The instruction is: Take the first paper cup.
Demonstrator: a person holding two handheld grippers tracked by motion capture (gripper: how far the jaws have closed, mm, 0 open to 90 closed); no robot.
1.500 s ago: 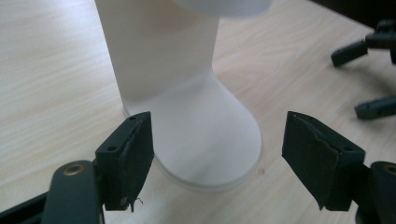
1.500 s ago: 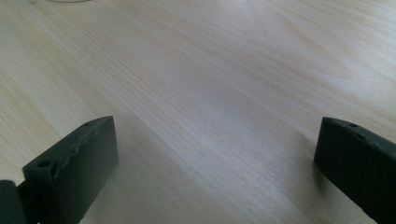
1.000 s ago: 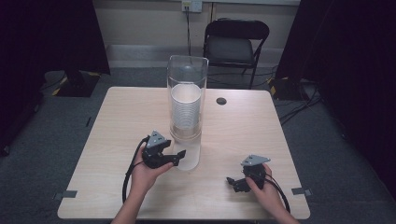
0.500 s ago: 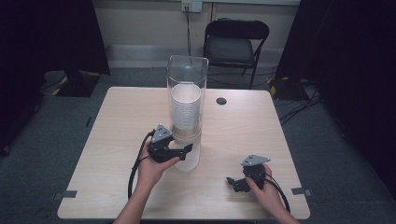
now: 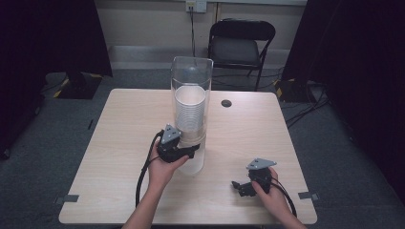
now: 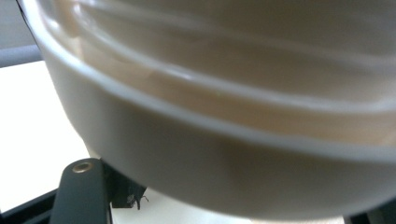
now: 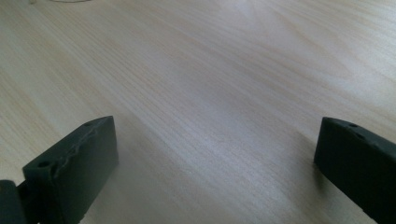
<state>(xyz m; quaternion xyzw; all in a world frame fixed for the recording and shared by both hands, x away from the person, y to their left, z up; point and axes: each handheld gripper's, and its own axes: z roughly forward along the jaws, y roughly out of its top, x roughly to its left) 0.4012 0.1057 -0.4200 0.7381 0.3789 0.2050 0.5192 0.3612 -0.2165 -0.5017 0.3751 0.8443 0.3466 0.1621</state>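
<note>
A tall clear tube [image 5: 192,81] stands mid-table with a stack of white cups [image 5: 190,114] inside. My left gripper [image 5: 193,151] reaches into the tube's open base from the left. Its jaws have just been closing with the lowest white cup [image 6: 233,163] between them. That cup looms very close in the left gripper view, with one black finger [image 6: 81,191] against its lower edge. My right gripper [image 5: 237,187] rests near the table's front right, held in a hand. It is open [image 7: 215,154] over bare wood with nothing between its fingers.
The light wooden table [image 5: 124,124] has a small black disc [image 5: 226,103] behind the tube to the right. A black folding chair [image 5: 241,45] stands beyond the far edge. Cables trail from both grippers toward the front edge.
The left hand has slid right and slightly away from me, bringing its jaws in at the tube's base around the lowest cup. The right hand has stayed put.
</note>
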